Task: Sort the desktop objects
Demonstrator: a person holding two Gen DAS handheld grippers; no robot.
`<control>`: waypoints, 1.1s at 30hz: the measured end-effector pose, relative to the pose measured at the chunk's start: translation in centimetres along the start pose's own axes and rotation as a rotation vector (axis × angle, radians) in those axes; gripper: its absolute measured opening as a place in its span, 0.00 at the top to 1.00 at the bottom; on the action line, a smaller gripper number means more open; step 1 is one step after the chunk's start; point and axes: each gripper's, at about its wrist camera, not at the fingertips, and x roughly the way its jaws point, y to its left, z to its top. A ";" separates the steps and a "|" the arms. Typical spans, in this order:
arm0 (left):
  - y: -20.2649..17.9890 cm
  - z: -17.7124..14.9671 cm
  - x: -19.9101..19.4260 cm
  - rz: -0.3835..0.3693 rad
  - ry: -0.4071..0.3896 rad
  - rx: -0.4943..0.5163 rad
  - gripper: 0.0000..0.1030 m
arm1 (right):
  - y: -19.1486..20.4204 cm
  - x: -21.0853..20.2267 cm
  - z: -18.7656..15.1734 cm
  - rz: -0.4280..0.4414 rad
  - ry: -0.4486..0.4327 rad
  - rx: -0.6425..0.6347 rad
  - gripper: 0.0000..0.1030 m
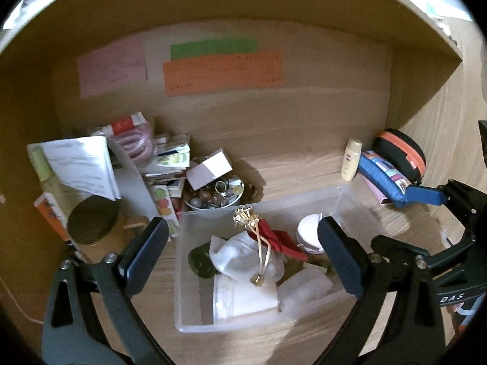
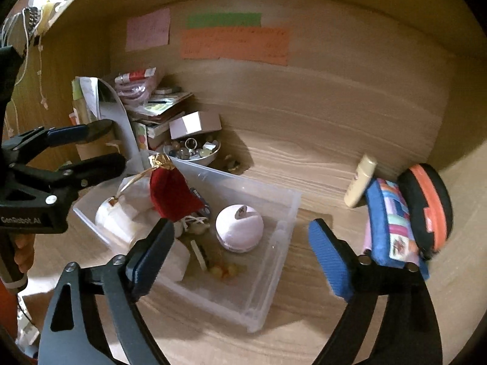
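A clear plastic bin [image 1: 213,213] [image 2: 286,213] stands on the wooden desk and holds a red pouch with gold cord [image 1: 274,237] [image 2: 173,194], white cloth items [image 1: 243,258], a round lilac case [image 2: 239,228] and small bits. My left gripper [image 1: 243,255] is open and empty, hovering over the bin; it also shows at the left of the right wrist view [image 2: 106,146]. My right gripper [image 2: 240,255] is open and empty over the bin's right side. A blue patchwork pouch [image 2: 389,228] [image 1: 386,173], a black-orange zip case [image 2: 426,206] and a cream bottle [image 2: 360,182] lie to the right.
At the back left are a bowl of beads and rings [image 1: 216,196], a small white box [image 1: 208,167], stacked cards and papers [image 1: 164,164], a pink coil [image 1: 134,143] and a dark round lid [image 1: 91,222]. Coloured notes [image 1: 222,70] hang on the back wall.
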 end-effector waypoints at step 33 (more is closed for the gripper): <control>-1.8 -6.3 -7.6 0.034 -0.016 -0.083 0.00 | 3.8 -8.7 -4.5 -0.088 -0.126 0.066 0.00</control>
